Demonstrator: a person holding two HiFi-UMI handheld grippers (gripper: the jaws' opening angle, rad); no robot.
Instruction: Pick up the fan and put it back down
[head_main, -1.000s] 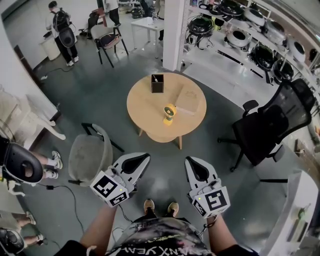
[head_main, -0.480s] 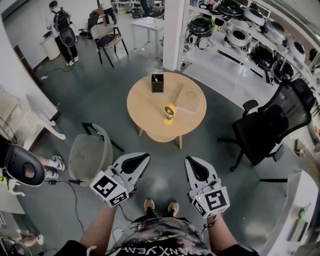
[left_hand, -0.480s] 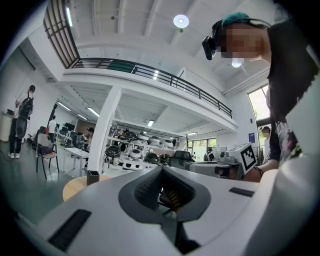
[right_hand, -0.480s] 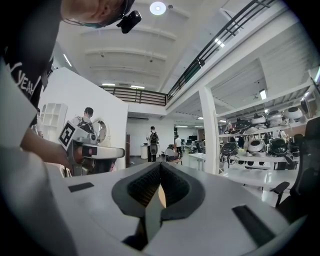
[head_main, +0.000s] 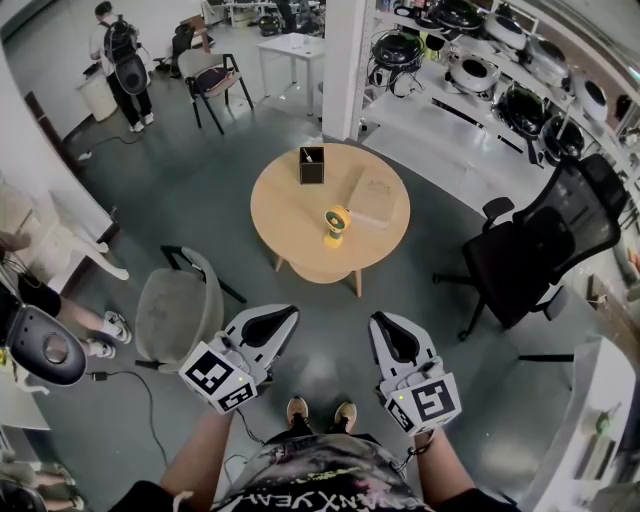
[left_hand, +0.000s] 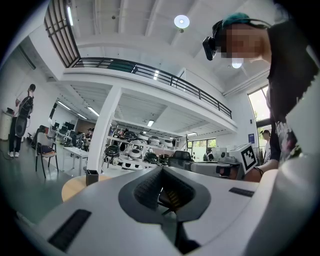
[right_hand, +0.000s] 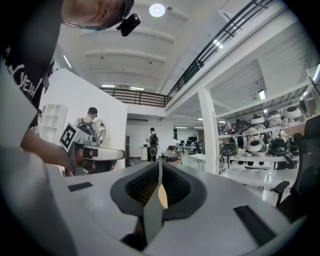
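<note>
A small yellow fan stands upright near the front of the round wooden table, well ahead of both grippers. My left gripper and right gripper hover side by side above the floor, pointing level toward the table and far short of the fan. The left gripper has its jaws together with nothing in them. The right gripper is just starting to open: its tips still meet, only a thin slit shows lower down, and nothing is between the jaws.
A black pen holder and a flat tan box share the table. A grey chair stands at the left and a black office chair at the right. Shelves of machines line the back right. People stand at the far left.
Both grippers have stayed where they were. A seated person at the left edge has shifted, and the head view has drifted slightly.
</note>
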